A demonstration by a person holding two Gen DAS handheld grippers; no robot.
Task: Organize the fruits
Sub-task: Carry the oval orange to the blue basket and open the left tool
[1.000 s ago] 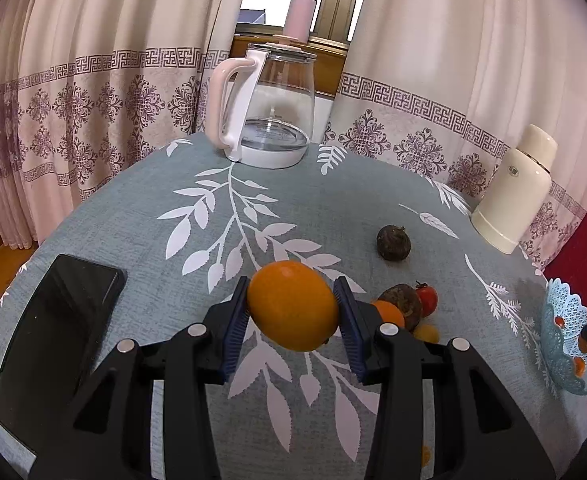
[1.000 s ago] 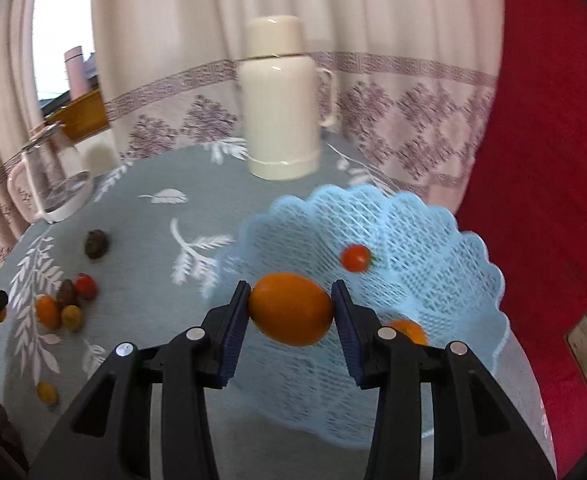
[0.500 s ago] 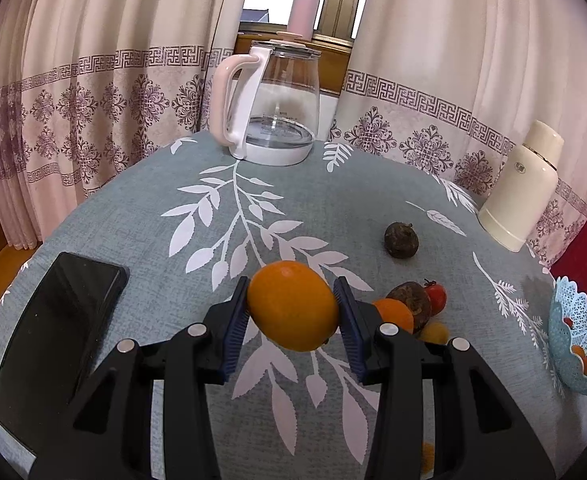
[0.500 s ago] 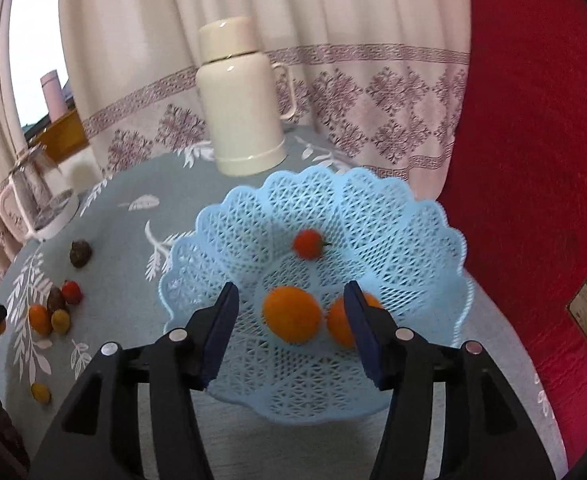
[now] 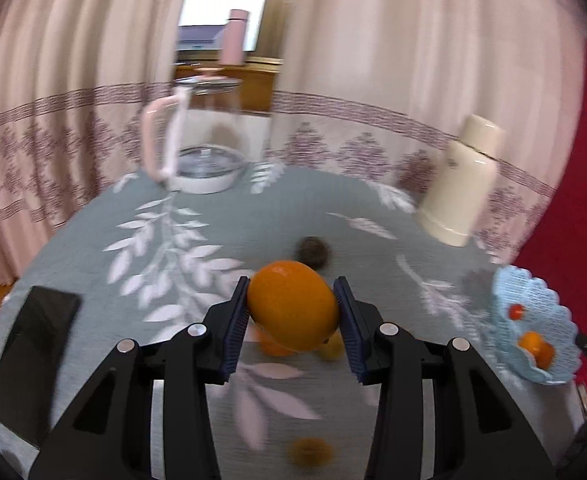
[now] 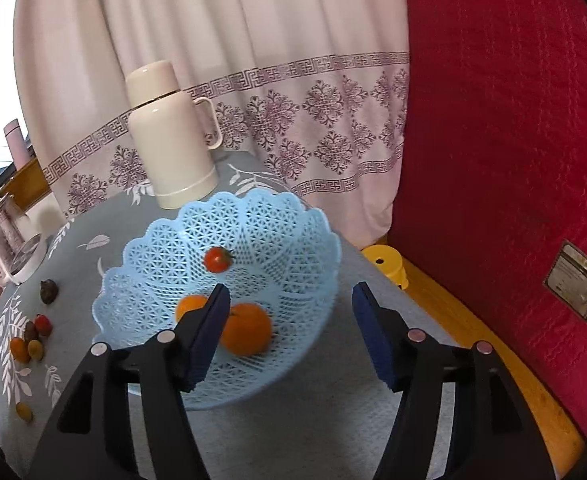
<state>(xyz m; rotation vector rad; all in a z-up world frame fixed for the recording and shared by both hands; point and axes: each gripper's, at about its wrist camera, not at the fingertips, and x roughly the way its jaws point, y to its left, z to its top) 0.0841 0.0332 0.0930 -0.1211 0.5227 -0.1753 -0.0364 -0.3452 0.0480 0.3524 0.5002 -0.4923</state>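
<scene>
We see a round table under a grey-green cloth printed with white leaves (image 5: 293, 204), ringed by pale pink curtains with a purple patterned band (image 6: 293, 92); we take the light-blue lattice plastic fruit basket (image 6: 293, 224) as landmark. Just behind the basket stands a cream vacuum flask (image 6: 169, 140); beyond the basket's right side rise a red textured surface (image 6: 513, 120) and, lower, a yellow stool (image 6: 385, 264). Inside the basket lie two oranges (image 6: 247, 334) and one small red tomato (image 6: 217, 259). The right-wrist view alone shows this interior clearly, with the right gripper (image 6: 289, 332) over the basket's near rim, its jaws opening and nothing clamped between them. The left-wrist view, blurred, alone shows the left gripper (image 5: 293, 312) clenched on a large orange fruit (image 5: 293, 306) held above the cloth well left of the basket, a black flat phone-like slab (image 5: 33, 356) far left of the basket, and a glass kettle with a pink handle (image 5: 197, 140) far behind it. Loose small fruits (image 6: 29, 340) lie on the cloth left of the basket.
</scene>
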